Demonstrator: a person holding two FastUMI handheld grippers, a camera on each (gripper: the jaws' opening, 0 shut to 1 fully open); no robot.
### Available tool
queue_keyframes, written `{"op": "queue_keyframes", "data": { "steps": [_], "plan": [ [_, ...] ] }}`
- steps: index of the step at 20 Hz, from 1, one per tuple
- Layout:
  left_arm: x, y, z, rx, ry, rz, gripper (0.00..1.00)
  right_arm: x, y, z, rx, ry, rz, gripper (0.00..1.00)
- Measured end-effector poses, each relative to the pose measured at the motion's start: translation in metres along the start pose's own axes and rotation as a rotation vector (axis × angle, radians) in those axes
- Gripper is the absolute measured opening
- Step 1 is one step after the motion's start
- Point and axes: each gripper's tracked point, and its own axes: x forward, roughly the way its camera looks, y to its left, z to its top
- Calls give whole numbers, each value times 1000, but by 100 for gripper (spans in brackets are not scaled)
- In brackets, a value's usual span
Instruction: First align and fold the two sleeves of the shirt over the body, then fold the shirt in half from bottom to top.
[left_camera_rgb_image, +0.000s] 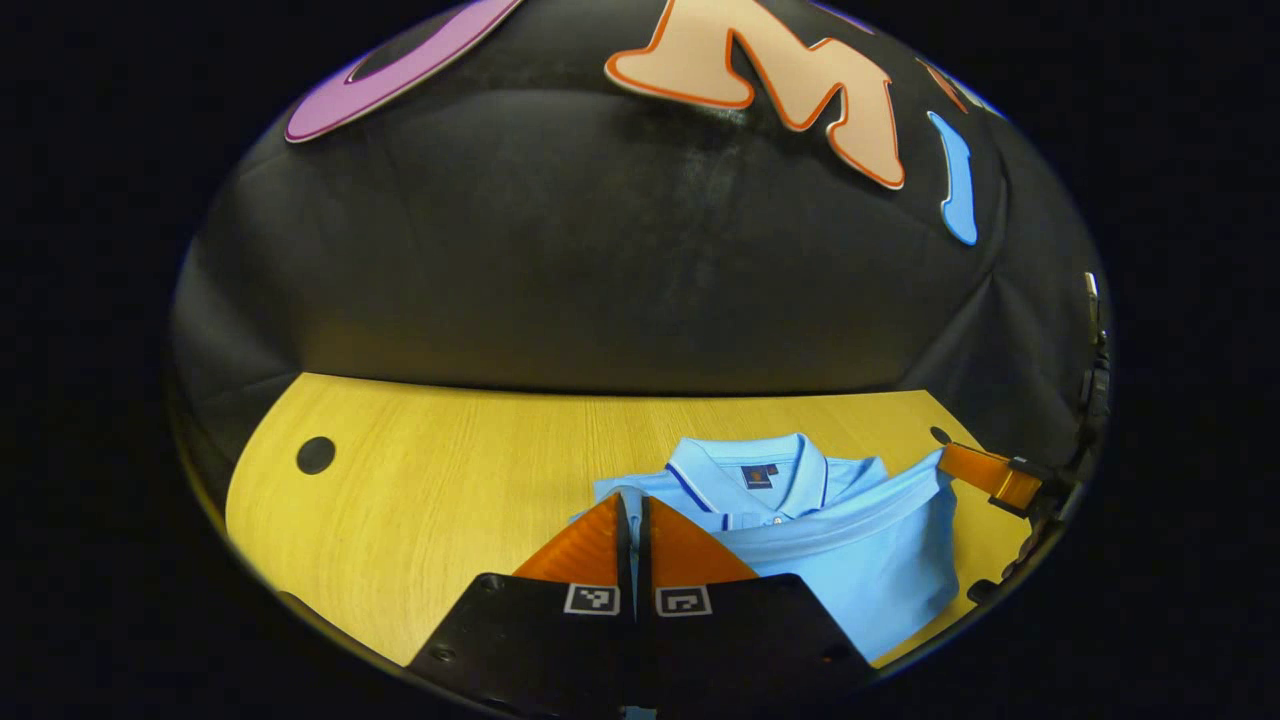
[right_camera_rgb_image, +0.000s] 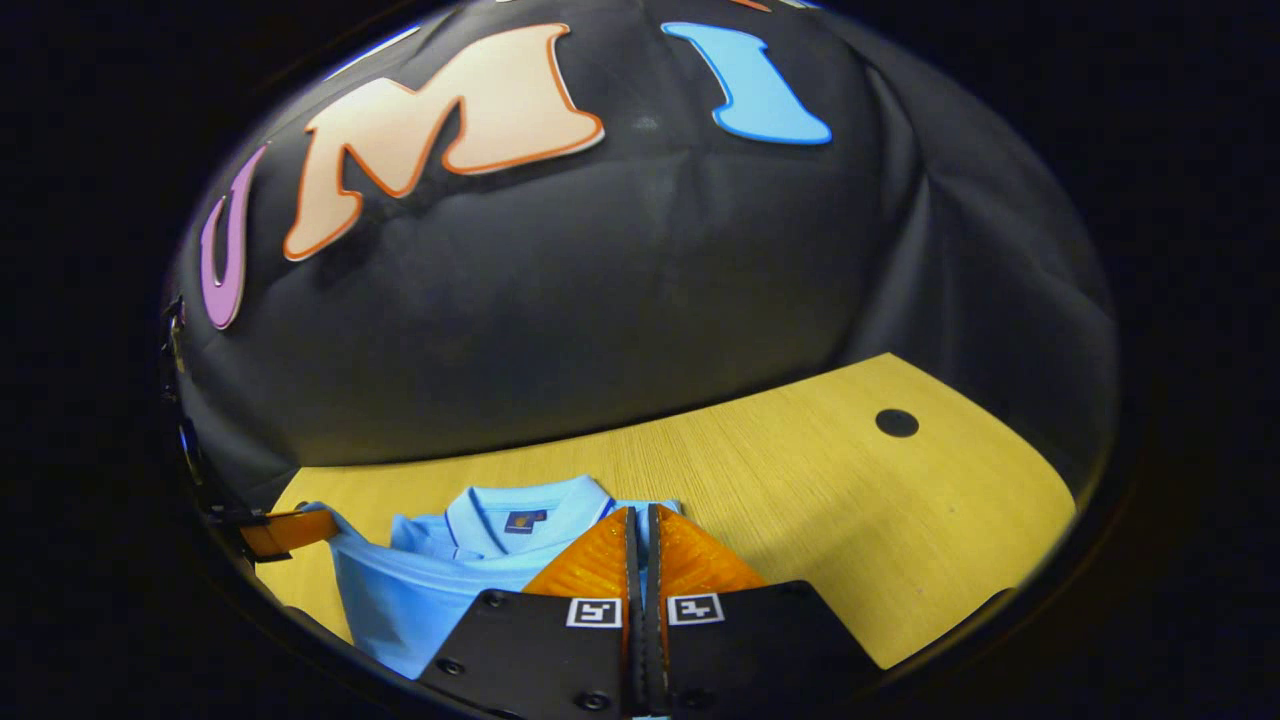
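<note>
We see the left tongs (left_camera_rgb_image: 633, 520) in the left gripper view with fingers pressed nearly together, just a thin slit between them, and the tips sit at the near-left edge of the light blue polo shirt (left_camera_rgb_image: 820, 530); they look clenched on a bit of fabric there, though the pinch itself is hidden under the tips. The shirt lies on the wooden table (left_camera_rgb_image: 450, 480) just ahead and to the right of these tongs, collar up and facing away, with a fold of blue cloth drawn across the body below the collar. A small dark neck label (left_camera_rgb_image: 758, 476) sits inside the collar; we can't read it, too small. Farther right, the other tongs reach in at the shirt's far edge. In the right gripper view the right tongs (right_camera_rgb_image: 641, 535) are likewise closed to a narrow slit, tips at the shirt's (right_camera_rgb_image: 430, 590) right edge just beside the collar, seemingly gripping cloth. The shirt spreads to the left of them. A dark round hole (right_camera_rgb_image: 896, 422) in the table (right_camera_rgb_image: 850, 520) lies well ahead to the right. No containers here.
</note>
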Motion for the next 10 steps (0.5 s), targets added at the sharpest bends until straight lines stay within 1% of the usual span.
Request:
{"op": "queue_keyframes", "data": {
  "steps": [2,3,4,5,6,7,8,9,10],
  "plan": [
    [16,3,-10,21,19,16,0,12,-2,-10,-3,21,-24,3],
    [22,8,-18,36,36,35,0,13,-3,-12,-4,29,-30,4],
    [23,9,-22,40,48,41,0,16,-5,-14,-15,29,-42,11],
    [20,6,-20,19,50,36,0,12,-5,-9,-33,11,-40,33],
    [13,2,-14,-17,24,17,2,3,-2,-1,-59,-13,-30,55],
    [7,-2,-4,-38,-14,3,21,-9,3,11,-78,-48,-13,78],
    [-4,-2,5,-40,-49,6,40,-16,8,17,-101,-84,2,100],
    [-20,-1,14,-28,-85,30,58,-30,12,27,-130,-123,14,98],
    [-31,-2,21,-18,-109,39,77,-44,15,35,-152,-152,22,100]
  ]
}}
